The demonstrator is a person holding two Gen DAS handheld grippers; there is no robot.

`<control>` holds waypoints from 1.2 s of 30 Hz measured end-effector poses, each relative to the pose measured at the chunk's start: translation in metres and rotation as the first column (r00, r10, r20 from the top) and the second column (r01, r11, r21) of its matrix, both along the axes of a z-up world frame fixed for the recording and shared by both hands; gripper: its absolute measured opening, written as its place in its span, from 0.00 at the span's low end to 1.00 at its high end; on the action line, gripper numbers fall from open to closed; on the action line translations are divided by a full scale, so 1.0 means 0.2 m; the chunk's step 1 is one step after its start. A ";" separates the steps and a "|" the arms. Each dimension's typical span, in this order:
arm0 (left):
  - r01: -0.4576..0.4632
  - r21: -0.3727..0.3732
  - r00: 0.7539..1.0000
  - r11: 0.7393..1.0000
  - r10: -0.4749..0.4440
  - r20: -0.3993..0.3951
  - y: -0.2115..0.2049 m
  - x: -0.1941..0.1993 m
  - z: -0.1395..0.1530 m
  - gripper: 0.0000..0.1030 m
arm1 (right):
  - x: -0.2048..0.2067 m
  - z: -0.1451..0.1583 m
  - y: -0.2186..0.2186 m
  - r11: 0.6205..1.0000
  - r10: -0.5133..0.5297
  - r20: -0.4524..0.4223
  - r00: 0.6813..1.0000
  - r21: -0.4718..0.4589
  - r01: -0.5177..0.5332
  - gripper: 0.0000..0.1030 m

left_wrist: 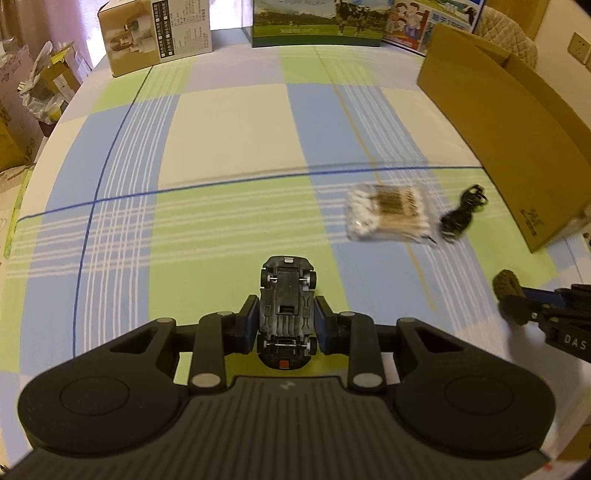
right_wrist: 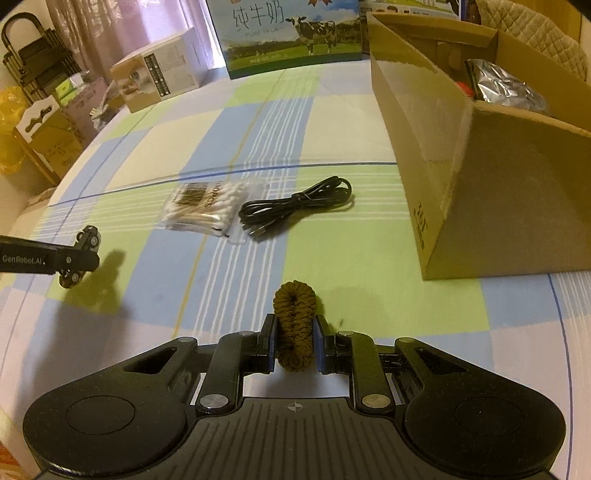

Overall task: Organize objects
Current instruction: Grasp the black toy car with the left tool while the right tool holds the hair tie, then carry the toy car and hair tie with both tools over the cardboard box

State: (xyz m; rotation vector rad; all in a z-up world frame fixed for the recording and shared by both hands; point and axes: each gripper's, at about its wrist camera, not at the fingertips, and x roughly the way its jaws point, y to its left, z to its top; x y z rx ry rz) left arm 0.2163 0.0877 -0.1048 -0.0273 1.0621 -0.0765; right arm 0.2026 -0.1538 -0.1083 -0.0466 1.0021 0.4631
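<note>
1. Spread over the work surface is a checked cloth [left_wrist: 229,122] in pale green, light blue and cream blocks, crossed by thin white and dark blue lines.
2. At its far edge stand a small brown printed carton [left_wrist: 155,37] and a milk carton with a cow on a green meadow [right_wrist: 291,33]; bags and boxes crowd the floor past the left edge.
3. On the right sits a large open brown cardboard box [right_wrist: 480,177], with a crinkled silver foil packet [right_wrist: 506,88] showing inside it.
4. The left gripper [left_wrist: 286,325] has its jaws closed narrowly on a small black toy car [left_wrist: 287,310], turned belly-up so chassis, axles and wheels face the camera; its blue pads press the car's flanks, and the car's nose points away, held above the cloth.
5. The right gripper [right_wrist: 295,341] has its jaws pinched on an olive-brown knitted hair scrunchie [right_wrist: 294,325], which stands upright as a squashed loop between the blue pads, near the box's closest corner.
6. Between the two grippers and farther out, a clear packet of wooden-stemmed cotton swabs [right_wrist: 207,208] lies flat on the cloth.
7. Just beside that packet, on the box side, rests a bundled black USB cable [right_wrist: 295,206], close to the swabs but well apart from the box wall.
</note>
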 end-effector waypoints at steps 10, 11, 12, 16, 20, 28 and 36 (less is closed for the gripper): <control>0.080 -0.041 0.996 0.996 -0.078 0.037 -0.17 -0.12 0.12 0.25 | -0.09 0.16 -0.09 0.997 0.004 0.019 1.000 0.079 -0.005 0.16; 0.091 -0.047 0.995 0.995 -0.089 0.044 -0.20 -0.12 0.14 0.25 | -0.10 0.18 -0.11 0.996 0.005 0.019 1.000 0.089 -0.006 0.16; 0.101 -0.053 0.994 0.994 -0.098 0.050 -0.22 -0.13 0.16 0.25 | -0.11 0.20 -0.12 0.995 0.006 0.021 1.000 0.100 -0.008 0.16; 0.150 -0.073 0.986 0.986 -0.143 0.085 -0.33 -0.13 0.24 0.25 | -0.13 0.27 -0.16 0.992 0.012 0.032 0.999 0.127 -0.016 0.16; 0.192 -0.091 0.976 0.977 -0.181 0.124 -0.44 -0.11 0.33 0.25 | -0.12 0.37 -0.23 0.987 0.002 0.057 0.998 0.158 -0.011 0.16; 0.272 -0.101 0.946 0.957 -0.247 0.212 -0.69 -0.01 0.48 0.25 | -0.05 0.55 -0.42 0.977 -0.054 0.125 0.991 0.210 0.027 0.16; 0.333 -0.098 0.913 0.938 -0.295 0.281 -0.97 0.13 0.59 0.25 | 0.09 0.69 -0.64 0.965 -0.124 0.166 0.978 0.250 0.080 0.16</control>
